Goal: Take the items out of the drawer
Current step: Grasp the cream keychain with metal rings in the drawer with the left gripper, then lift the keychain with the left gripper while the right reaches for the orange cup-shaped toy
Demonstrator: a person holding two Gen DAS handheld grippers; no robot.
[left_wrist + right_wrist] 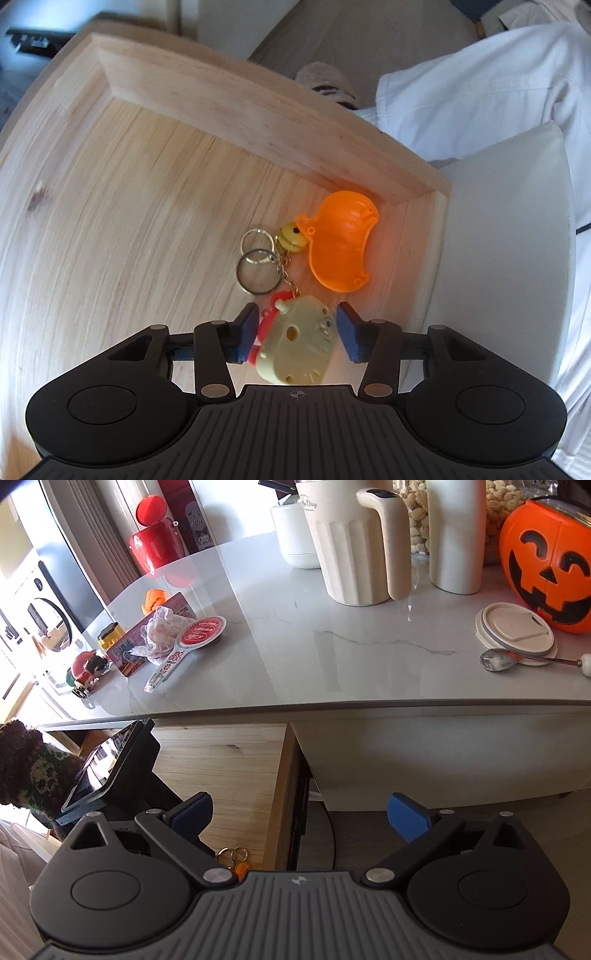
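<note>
Over the open drawer [110,192], left gripper [300,332] straddles a cream keychain toy [295,343], jaws apart — next, close and lift; right gripper [299,818] waits open.

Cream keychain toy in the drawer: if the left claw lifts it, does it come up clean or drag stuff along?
The cream keychain toy looks like hard moulded plastic, so probably stiff and light. Its chain runs to two key rings and a small yellow bell, so those would likely dangle and swing. The orange plastic shell lies beside the bell; whether it is attached is unclear.
</note>
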